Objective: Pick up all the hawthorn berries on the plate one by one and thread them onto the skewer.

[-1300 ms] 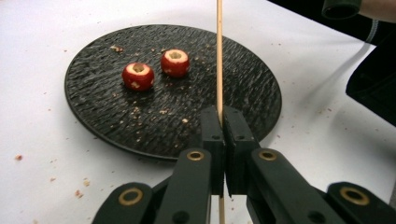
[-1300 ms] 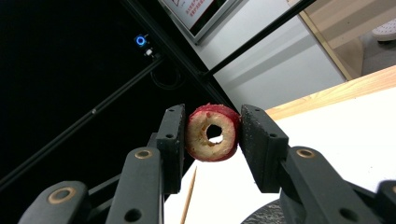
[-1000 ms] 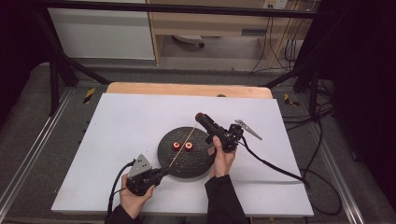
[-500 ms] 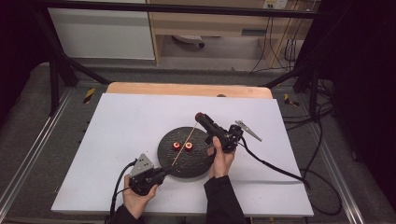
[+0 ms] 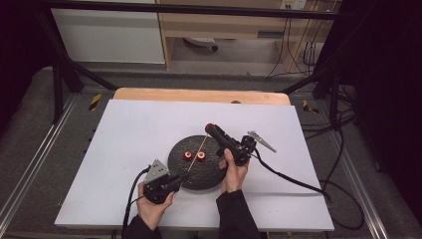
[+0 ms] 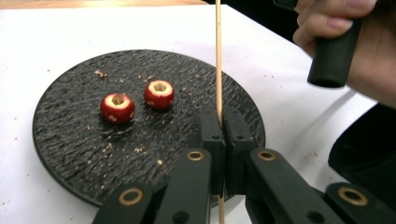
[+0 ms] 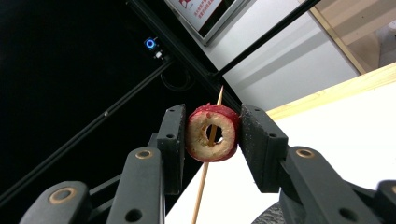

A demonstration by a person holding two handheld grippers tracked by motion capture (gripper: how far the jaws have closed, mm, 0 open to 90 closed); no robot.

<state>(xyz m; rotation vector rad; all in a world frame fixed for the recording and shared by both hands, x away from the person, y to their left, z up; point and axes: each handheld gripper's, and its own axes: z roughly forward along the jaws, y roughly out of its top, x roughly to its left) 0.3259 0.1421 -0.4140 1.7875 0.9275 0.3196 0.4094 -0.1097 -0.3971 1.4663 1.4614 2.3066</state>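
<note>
A round black plate (image 5: 196, 174) (image 6: 70, 140) lies mid-table with two cored red fruit pieces (image 5: 187, 155) (image 5: 201, 156) (image 6: 117, 107) (image 6: 159, 94) on it. At the plate's near left edge my left gripper (image 5: 178, 178) (image 6: 223, 116) is shut on the lower end of a thin wooden skewer (image 5: 201, 147) (image 6: 218, 60). The skewer slants up and away over the plate. My right gripper (image 5: 210, 128) (image 7: 212, 119) hovers at the plate's far right edge, shut on a red fruit ring (image 7: 213, 133). The skewer (image 7: 205, 172) passes through the ring's hole.
The plate sits on a white board (image 5: 124, 134) over a wooden table (image 5: 199, 94). Crumbs are scattered on the plate. Black cables (image 5: 288, 177) trail from both grippers across the board. Metal frame bars (image 5: 59, 74) stand at the left and right.
My left gripper has edged slightly right toward the plate with the skewer. The right gripper and its fruit ring have barely moved.
</note>
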